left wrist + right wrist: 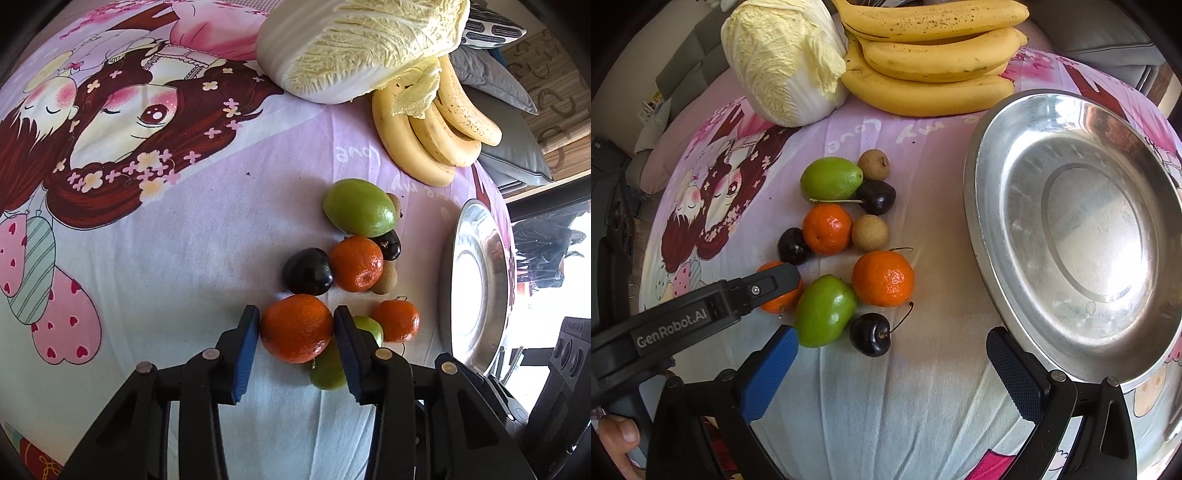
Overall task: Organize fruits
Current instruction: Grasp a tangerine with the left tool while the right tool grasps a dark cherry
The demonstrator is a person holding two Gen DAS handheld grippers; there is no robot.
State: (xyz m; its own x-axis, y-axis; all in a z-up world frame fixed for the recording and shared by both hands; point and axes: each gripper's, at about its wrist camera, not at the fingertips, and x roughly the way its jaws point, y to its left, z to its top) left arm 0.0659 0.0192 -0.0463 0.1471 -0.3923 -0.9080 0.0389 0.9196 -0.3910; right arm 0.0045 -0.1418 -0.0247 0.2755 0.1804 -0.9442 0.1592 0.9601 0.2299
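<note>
Left tongs (296, 325) clamped on tangerine (296, 328), pads at both flanks, fruit resting on cloth-covered worktop (184, 258). Right tongs (892, 373) apart, empty. Steel plate (1082, 229) right of left tongs; right tongs nearer it.

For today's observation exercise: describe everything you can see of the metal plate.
The metal plate is round, shiny and silver-coloured, with a wide sloping rim around a flat centre circle. It holds nothing and rests on the printed cloth, right of the loose fruit, apart from it. The right gripper, jaws open, has one finger at its near edge.
</note>
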